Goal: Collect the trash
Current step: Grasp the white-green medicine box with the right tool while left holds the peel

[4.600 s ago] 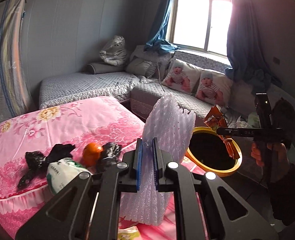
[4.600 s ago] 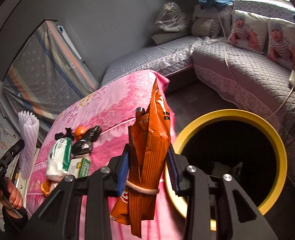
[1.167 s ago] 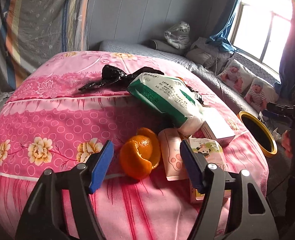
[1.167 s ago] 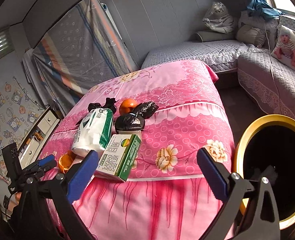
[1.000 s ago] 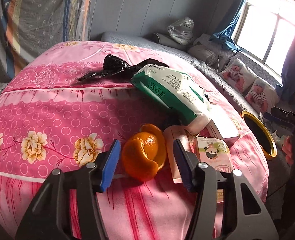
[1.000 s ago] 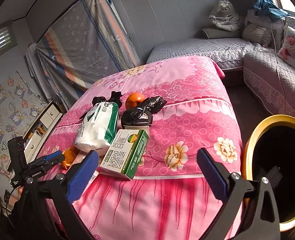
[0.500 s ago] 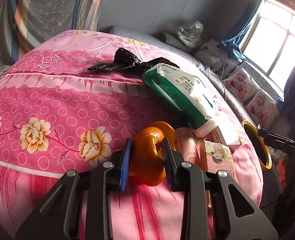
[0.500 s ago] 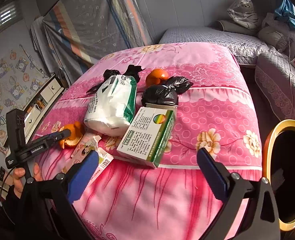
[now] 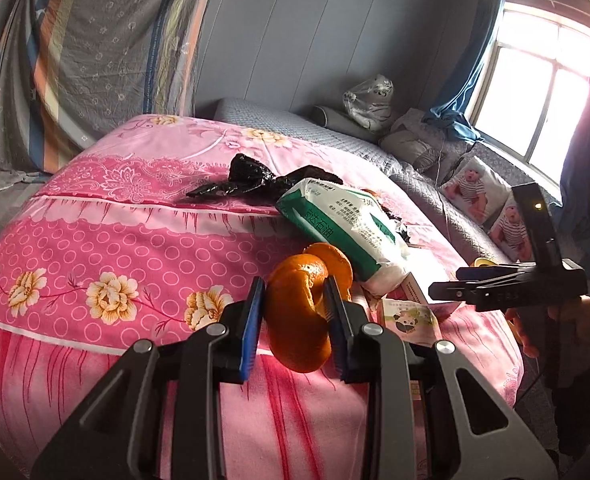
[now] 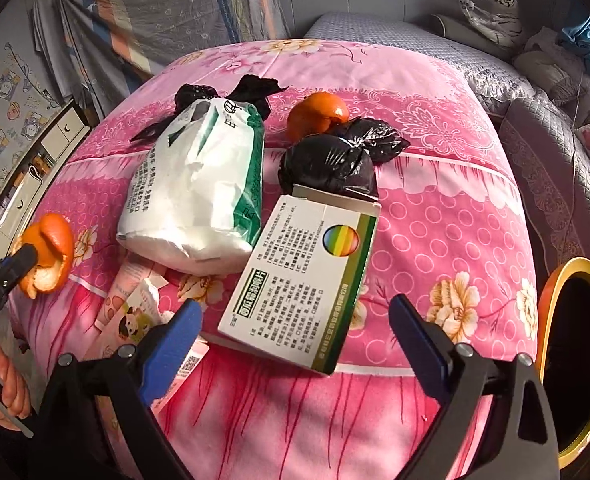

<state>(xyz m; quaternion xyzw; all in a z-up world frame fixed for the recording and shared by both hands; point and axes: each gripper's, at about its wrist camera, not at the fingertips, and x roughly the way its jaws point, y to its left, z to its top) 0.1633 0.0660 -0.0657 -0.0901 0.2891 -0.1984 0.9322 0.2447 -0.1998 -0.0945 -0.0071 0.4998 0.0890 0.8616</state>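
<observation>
My left gripper [image 9: 297,300] is shut on a curled orange peel [image 9: 301,316], lifted just off the pink bedspread [image 9: 127,248]; the same peel [image 10: 49,256] shows at the left of the right wrist view. My right gripper [image 10: 295,320] hangs above a white and green carton [image 10: 299,276], its jaws closing, still wide and clear of the carton. Behind the carton lie a white and green soft pack [image 10: 203,188], a tied black bag [image 10: 331,164], a whole orange [image 10: 317,114] and another black bag [image 10: 231,94]. Pink sachets [image 10: 135,308] lie at the front left.
A yellow-rimmed bin [image 10: 551,320] stands on the floor to the right of the bed. A grey quilted sofa [image 10: 547,128] with cushions runs behind it. Striped cloth [image 9: 75,60] hangs at the far left. A hand [image 10: 3,392] holds the left gripper's handle.
My left gripper closed on the orange peel and raised it off the bedspread. The right gripper came down and closer over the carton, its jaws starting to narrow.
</observation>
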